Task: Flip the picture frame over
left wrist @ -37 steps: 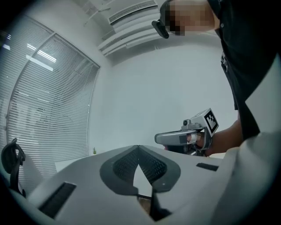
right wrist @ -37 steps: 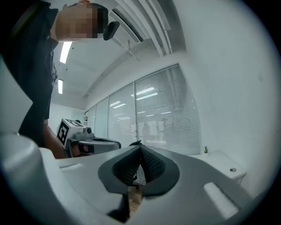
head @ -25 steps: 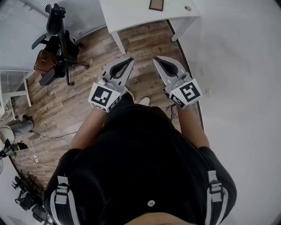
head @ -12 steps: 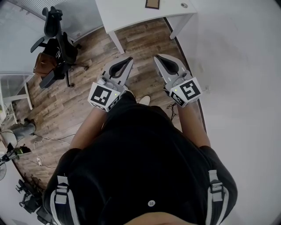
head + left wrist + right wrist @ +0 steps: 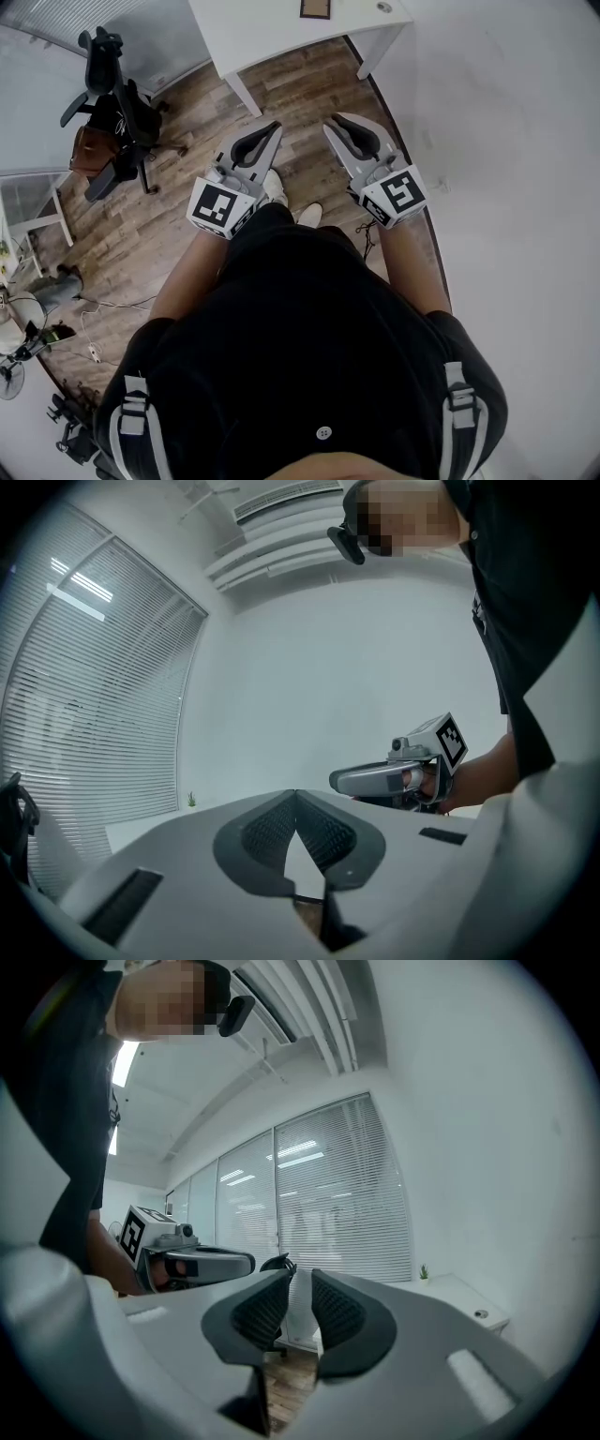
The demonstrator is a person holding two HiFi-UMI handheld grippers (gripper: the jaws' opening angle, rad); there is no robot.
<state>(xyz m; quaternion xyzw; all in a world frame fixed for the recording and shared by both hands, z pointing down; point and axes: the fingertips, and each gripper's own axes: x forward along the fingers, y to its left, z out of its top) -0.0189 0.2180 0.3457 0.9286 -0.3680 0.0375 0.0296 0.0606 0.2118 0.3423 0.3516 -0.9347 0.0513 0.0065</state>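
A person in a black top (image 5: 309, 347) stands on a brown wood floor (image 5: 178, 244) and holds a tool in each hand. Both tools are out in front of the body and point level, toward the far end of the room.

The left tool (image 5: 275, 127) is closed. In the left gripper view its two dark pads (image 5: 267, 832) meet at the tips, and nothing is between them.

The right tool (image 5: 331, 123) is open just a little. Its jaws have just been opening. In the right gripper view there is a thin gap between its dark pads (image 5: 339, 1312), and nothing is in that gap. The two tools are near each other, side by side, but they do not touch.

The picture frame (image 5: 315, 8) is brown and lies flat on the white worktop (image 5: 262, 28) at the far end of the room. It is well apart from both tools. A small round thing (image 5: 382, 7) sits on the worktop to the right of the frame.

A black chair (image 5: 112, 94) stands on the floor at the far left. A white wall (image 5: 506, 141) runs along the right side. The person's light shoes (image 5: 275, 187) show on the floor under the tools.
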